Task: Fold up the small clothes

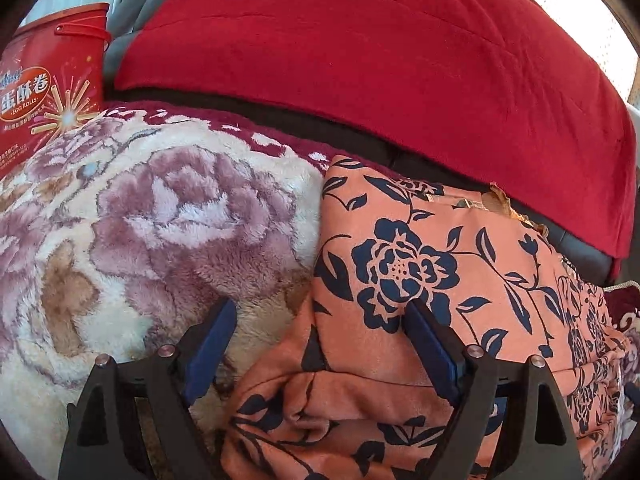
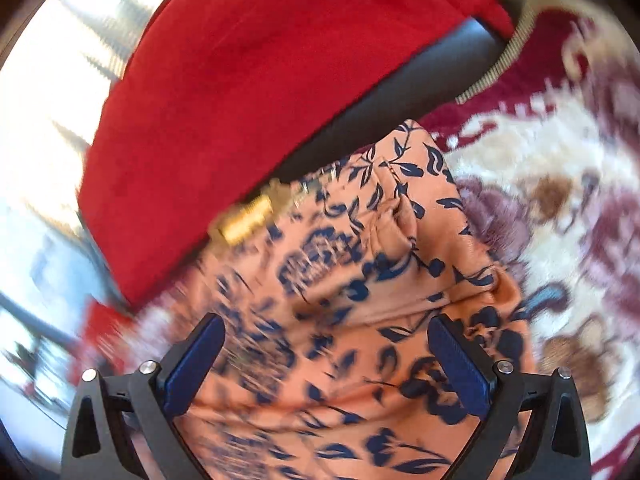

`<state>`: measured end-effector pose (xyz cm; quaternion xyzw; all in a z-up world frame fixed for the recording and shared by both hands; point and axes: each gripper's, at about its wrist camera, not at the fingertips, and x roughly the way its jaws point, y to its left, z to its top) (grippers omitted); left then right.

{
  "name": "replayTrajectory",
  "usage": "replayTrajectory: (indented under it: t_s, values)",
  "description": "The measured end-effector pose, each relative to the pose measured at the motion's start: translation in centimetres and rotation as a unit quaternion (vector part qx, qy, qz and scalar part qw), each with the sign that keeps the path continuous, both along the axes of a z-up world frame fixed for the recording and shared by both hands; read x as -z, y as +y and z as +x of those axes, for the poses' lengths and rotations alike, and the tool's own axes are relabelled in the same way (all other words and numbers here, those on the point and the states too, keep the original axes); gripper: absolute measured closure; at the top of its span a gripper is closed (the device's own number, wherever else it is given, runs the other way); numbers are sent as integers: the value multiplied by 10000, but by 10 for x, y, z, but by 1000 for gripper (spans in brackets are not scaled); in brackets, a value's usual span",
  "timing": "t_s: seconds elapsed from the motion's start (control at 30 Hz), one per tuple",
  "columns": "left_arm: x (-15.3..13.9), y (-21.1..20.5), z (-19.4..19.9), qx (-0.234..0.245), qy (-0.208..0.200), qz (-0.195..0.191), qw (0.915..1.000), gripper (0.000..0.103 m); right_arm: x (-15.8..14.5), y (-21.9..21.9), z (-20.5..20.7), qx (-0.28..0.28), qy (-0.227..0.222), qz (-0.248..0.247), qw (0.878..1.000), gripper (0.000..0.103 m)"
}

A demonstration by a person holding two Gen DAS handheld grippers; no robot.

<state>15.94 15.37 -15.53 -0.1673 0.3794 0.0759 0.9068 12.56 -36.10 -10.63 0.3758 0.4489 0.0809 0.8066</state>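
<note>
An orange garment with a navy flower print (image 1: 420,240) lies folded and rumpled on a plush floral blanket (image 1: 160,220). My left gripper (image 1: 320,306) stands open over the garment's left edge. One blue pad is above the blanket and the other rests against the orange cloth. In the blurred right wrist view the same garment (image 2: 360,260) fills the middle, with a gold metal piece (image 2: 244,220) at its far edge. My right gripper (image 2: 326,320) hangs open above it, its jaws wide apart with the cloth beneath and between them and no pad pressing on it.
A red cloth (image 1: 360,60) drapes over a dark seat back behind the garment, and it shows again as the red cloth (image 2: 240,100) in the right wrist view. A red egg-roll tin (image 1: 44,92) stands at the far left. The blanket (image 2: 560,200) spreads to the right.
</note>
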Motion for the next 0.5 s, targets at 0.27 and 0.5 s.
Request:
replayTrajectory:
  t_s: [0.27, 0.5]
  values:
    - [1, -4, 2, 22, 52, 101, 9999, 15, 26, -6, 40, 86, 363, 408, 9985, 12]
    - [1, -4, 2, 50, 94, 173, 9998, 14, 39, 0, 80, 34, 736, -75, 9973, 83]
